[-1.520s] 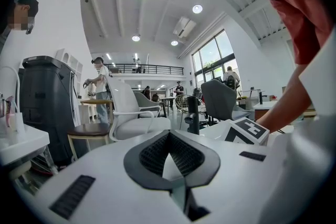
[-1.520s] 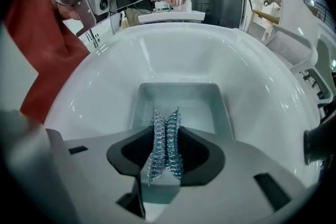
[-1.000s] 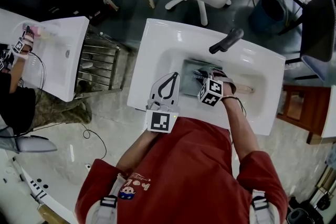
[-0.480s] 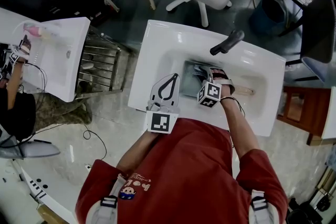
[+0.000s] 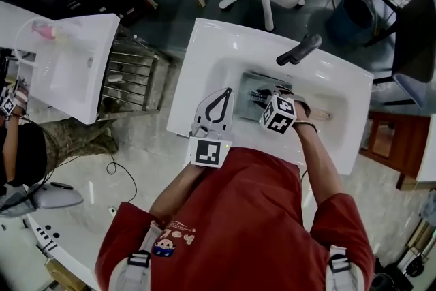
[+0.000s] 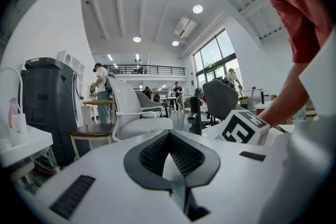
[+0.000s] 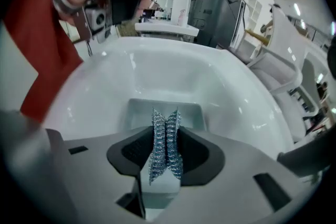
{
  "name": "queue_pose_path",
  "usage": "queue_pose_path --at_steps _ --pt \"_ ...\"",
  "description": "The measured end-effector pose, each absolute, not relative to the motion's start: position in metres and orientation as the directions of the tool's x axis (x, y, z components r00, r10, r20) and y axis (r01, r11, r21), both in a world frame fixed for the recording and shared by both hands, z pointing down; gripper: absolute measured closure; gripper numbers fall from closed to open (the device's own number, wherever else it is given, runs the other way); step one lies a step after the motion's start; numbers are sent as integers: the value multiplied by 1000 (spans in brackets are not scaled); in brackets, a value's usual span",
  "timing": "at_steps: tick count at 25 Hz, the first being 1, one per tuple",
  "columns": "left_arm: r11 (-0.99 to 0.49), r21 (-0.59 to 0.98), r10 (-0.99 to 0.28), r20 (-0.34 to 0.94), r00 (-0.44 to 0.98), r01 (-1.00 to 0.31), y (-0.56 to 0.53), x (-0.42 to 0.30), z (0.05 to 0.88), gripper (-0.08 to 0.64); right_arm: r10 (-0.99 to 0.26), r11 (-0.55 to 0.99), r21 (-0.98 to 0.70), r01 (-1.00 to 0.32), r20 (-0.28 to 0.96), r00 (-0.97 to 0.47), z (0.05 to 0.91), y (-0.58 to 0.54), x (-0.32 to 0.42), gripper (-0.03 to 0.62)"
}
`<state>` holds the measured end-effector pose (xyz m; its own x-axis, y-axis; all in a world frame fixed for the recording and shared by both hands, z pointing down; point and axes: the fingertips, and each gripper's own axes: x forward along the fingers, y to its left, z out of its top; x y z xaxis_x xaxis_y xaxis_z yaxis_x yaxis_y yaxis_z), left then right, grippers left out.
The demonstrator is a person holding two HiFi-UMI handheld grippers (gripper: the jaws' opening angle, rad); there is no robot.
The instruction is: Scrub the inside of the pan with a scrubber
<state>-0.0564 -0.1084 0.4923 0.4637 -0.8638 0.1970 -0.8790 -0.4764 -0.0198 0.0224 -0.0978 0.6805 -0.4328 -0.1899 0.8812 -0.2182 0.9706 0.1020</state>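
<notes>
The right claw point(image 5: 263, 100) is clamped tight on a crumpled silver steel-mesh scrubber point(image 7: 165, 145). The wad stands squeezed between the two dark pads, with its free edge sticking out past the tips. The square grey metal pan point(image 7: 138, 115) lies straight ahead of that edge and a little below it, flat on the floor of the white ceramic sink point(image 5: 204, 58), near the middle of the basin and open side up.

In the right gripper view the mesh appears to hang just above the pan's floor. Whether it touches cannot be told from the pictures. The move to come looks like a short push forward and down along the claw's own line, then strokes across the pan.

A pale tan strip, probably the pan's handle, runs from the pan toward the sink's right edge. That would put the pan's long axis left to right across the basin.

The left claw point(image 6: 169, 140) has its pads closed together with nothing between them. It rests at the sink's near left rim, beside the basin and apart from the pan, so the right claw is plainly the nearer one.
</notes>
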Motion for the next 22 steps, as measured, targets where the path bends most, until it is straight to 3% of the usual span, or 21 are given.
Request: queue_pose_path --at_steps 3,9,22 --pt "-477 -16 -863 197 465 -879 -107 -57 494 552 -36 978 -63 -198 886 -462 675 -77 11 437" --pt "-472 -26 -866 200 458 -881 -101 -61 498 552 120 969 -201 -141 887 -445 689 -55 -1 437" --pt "-453 -10 -872 216 440 -892 -100 -71 503 552 210 956 -273 -102 888 -409 704 -52 -13 433"
